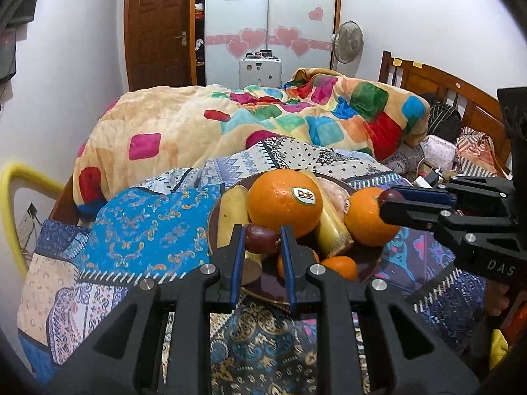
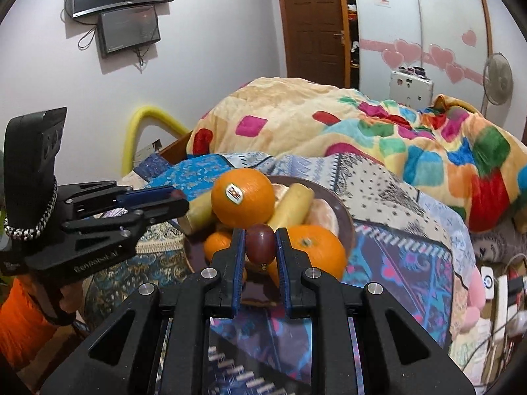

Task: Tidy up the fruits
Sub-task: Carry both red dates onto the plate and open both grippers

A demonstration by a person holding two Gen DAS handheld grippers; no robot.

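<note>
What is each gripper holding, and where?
Each holds a dark red fruit across its middle: left gripper one, right gripper another.

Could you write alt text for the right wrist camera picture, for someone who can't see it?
The right gripper pinches a small dark red fruit just above a brown plate piled with oranges and bananas, set on a patterned bedspread. The left gripper reaches in from the left.

My left wrist camera faces the fruit plate (image 1: 369,256) closely from its left; my right camera faces the same plate (image 2: 342,210) from the right.
</note>
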